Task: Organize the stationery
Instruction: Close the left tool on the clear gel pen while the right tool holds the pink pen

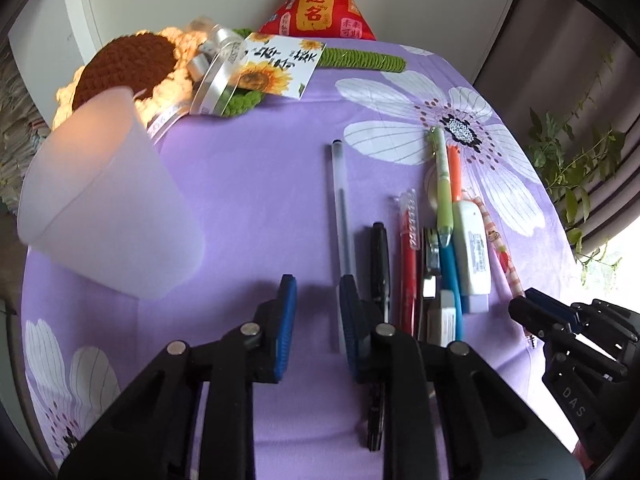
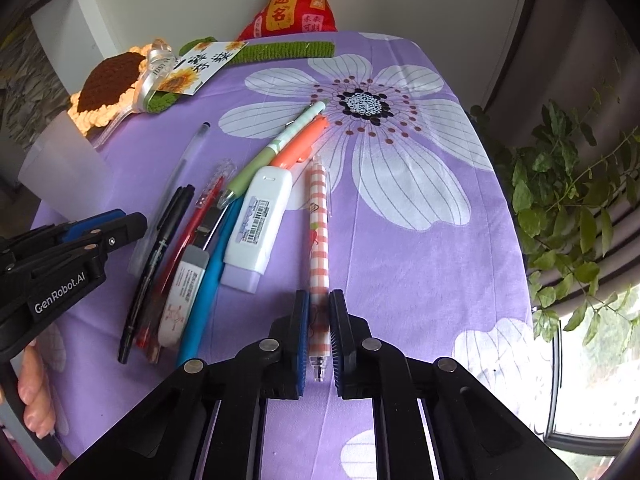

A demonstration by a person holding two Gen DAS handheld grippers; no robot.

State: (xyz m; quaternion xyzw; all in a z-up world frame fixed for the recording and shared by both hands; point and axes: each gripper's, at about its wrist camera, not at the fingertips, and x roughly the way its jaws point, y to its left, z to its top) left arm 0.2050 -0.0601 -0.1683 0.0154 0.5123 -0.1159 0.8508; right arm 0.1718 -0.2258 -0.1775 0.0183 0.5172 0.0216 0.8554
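Observation:
Several pens and stationery pieces lie in a row on the purple flowered cloth (image 2: 400, 260). My right gripper (image 2: 319, 300) is shut on the lower end of a pink checkered pen (image 2: 319, 236), which still lies on the cloth. My left gripper (image 1: 318, 286) is open and empty, just above the cloth beside the clear pen (image 1: 342, 208) and the black marker (image 1: 379, 258). A frosted white cup (image 1: 108, 208) stands at the left. The right gripper also shows in the left wrist view (image 1: 532, 308) on the checkered pen (image 1: 500, 248).
A red pen (image 1: 408, 264), blue pen (image 2: 208, 276), green pen (image 2: 276, 152), orange highlighter (image 2: 300, 144), white correction tape (image 2: 260, 224) and eraser (image 2: 182, 296) lie together. A crochet sunflower (image 1: 124, 64), a card (image 1: 276, 64) and a red pouch (image 1: 320, 4) sit at the back.

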